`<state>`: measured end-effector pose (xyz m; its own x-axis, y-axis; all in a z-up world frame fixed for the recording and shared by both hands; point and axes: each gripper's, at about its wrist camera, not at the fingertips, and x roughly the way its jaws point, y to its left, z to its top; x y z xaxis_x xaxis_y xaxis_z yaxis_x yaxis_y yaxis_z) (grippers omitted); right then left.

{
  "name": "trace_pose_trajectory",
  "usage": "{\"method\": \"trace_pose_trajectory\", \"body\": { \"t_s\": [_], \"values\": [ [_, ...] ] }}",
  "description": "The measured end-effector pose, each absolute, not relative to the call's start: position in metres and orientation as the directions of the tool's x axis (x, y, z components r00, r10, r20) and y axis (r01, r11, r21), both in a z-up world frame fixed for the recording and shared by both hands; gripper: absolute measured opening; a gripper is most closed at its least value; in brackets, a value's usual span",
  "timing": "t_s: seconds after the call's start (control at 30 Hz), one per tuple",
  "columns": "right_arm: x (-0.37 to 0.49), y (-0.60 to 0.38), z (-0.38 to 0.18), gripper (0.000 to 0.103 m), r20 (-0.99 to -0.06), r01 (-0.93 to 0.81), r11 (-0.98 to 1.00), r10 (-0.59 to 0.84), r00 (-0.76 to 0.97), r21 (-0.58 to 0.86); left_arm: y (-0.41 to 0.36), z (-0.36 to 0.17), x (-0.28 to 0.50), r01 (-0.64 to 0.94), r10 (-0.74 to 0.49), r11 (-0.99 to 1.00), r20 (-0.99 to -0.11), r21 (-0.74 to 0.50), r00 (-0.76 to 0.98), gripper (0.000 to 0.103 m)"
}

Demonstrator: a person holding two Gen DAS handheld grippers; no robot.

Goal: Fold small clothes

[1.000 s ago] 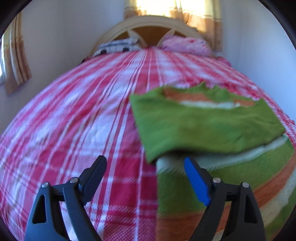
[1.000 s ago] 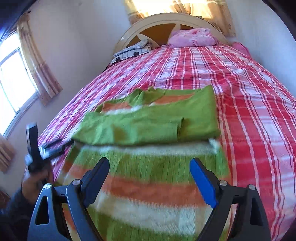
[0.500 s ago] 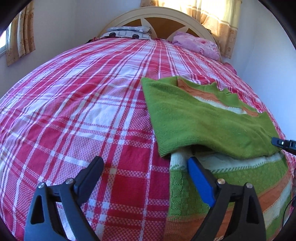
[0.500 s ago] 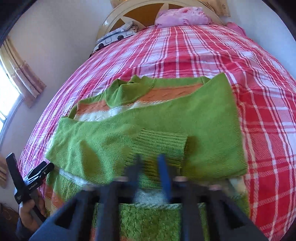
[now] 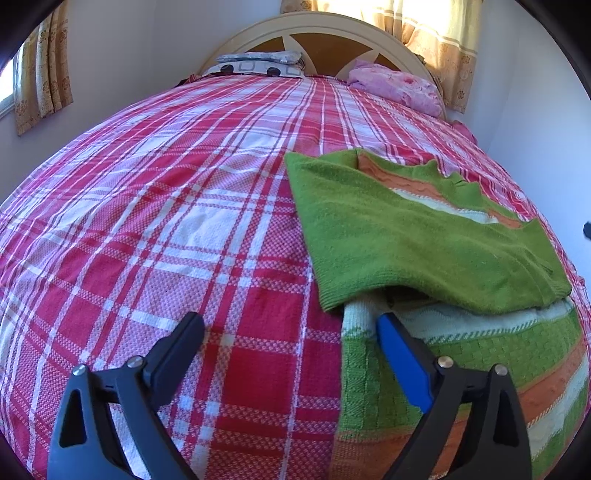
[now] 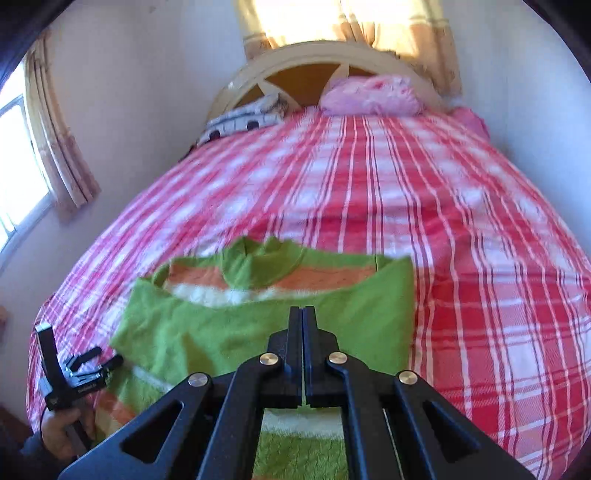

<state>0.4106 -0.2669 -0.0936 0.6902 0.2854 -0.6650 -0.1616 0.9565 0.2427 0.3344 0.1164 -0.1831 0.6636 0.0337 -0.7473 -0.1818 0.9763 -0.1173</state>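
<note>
Left wrist view: our left gripper (image 5: 290, 328) is spread wide, nothing between the fingers. Black finger (image 5: 177, 341) sits over the red-and-white plaid bedspread (image 5: 166, 229); blue-padded finger (image 5: 400, 354) sits over the near left edge of the green knit sweater with orange and white stripes (image 5: 424, 236). Sweater lies on the right half of the bed, sleeves folded across its middle as a plain green band, striped body showing near us and at the far collar. Cream arched headboard (image 5: 325, 33), grey patterned pillow (image 5: 258, 62) and pink pillow (image 5: 395, 86) at the far end.

Right wrist view: our right gripper (image 6: 302, 314) has its fingers pressed together, with a hairline gap. Jaws have just been parting slightly after closing; we cannot tell whether any knit is pinched in them. Tips sit over the folded green band of the sweater (image 6: 221, 325). Left gripper (image 6: 96, 360) is visible at the sweater's near left corner, held by a hand (image 6: 64, 430).
</note>
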Motion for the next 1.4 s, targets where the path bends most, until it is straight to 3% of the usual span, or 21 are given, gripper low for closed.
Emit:
{"method": "trace_pose_trajectory", "body": {
  "t_s": [0.03,0.07,0.1,0.23,0.3,0.43,0.47,0.57,0.7,0.87,1.0,1.23,1.4],
  "values": [
    [0.413,-0.264,-0.101,0.035,-0.678,-0.170,0.949,0.309,0.667,0.265,0.117,-0.183,0.335,-0.181,0.033,0.976,-0.748,-0.117,0.663,0.098],
    [0.413,-0.263,-0.107,0.087,-0.683,-0.179,0.940,0.335,0.649,0.290,0.117,-0.183,0.335,-0.181,0.032,0.976,-0.747,-0.119,0.664,0.098],
    [0.411,-0.261,-0.112,0.098,-0.674,-0.189,0.930,0.359,0.646,0.314,0.117,-0.183,0.335,-0.181,0.031,0.976,-0.747,-0.121,0.664,0.099],
    [0.414,-0.246,-0.130,0.092,-0.706,-0.195,0.932,0.359,0.610,0.306,0.116,-0.183,0.335,-0.181,0.033,0.976,-0.748,-0.118,0.663,0.099],
    [0.420,-0.243,-0.140,0.077,-0.731,-0.189,0.929,0.367,0.576,0.317,0.116,-0.184,0.335,-0.181,0.034,0.977,-0.748,-0.116,0.662,0.099],
    [0.429,-0.242,-0.168,0.074,-0.779,-0.131,0.943,0.328,0.534,0.307,0.116,-0.184,0.335,-0.181,0.033,0.976,-0.749,-0.117,0.662,0.100],
    [0.428,-0.238,-0.171,0.069,-0.783,-0.133,0.950,0.310,0.539,0.284,0.116,-0.184,0.335,-0.181,0.034,0.977,-0.749,-0.116,0.662,0.100],
    [0.419,-0.221,-0.166,0.021,-0.765,-0.212,0.945,0.327,0.555,0.250,0.115,-0.184,0.335,-0.180,0.034,0.977,-0.750,-0.115,0.661,0.100],
    [0.407,-0.205,-0.145,0.017,-0.740,-0.267,0.957,0.262,0.620,0.116,0.115,-0.185,0.336,-0.180,0.034,0.977,-0.750,-0.115,0.660,0.101],
    [0.404,-0.216,-0.116,0.016,-0.687,-0.213,0.977,0.151,0.711,-0.005,0.115,-0.185,0.336,-0.180,0.031,0.977,-0.749,-0.118,0.661,0.101],
    [0.403,-0.251,-0.104,0.016,-0.675,-0.130,0.991,0.084,0.733,-0.019,0.116,-0.185,0.336,-0.179,0.031,0.977,-0.749,-0.118,0.662,0.101],
    [0.423,-0.264,-0.160,0.018,-0.787,-0.110,0.993,0.041,0.615,-0.035,0.116,-0.185,0.337,-0.177,0.030,0.977,-0.753,-0.116,0.658,0.102],
    [0.417,-0.265,-0.167,0.019,-0.777,-0.116,0.991,0.026,0.628,-0.061,0.118,-0.180,0.331,-0.185,0.031,0.975,-0.739,-0.127,0.673,0.102]
  ]
}}
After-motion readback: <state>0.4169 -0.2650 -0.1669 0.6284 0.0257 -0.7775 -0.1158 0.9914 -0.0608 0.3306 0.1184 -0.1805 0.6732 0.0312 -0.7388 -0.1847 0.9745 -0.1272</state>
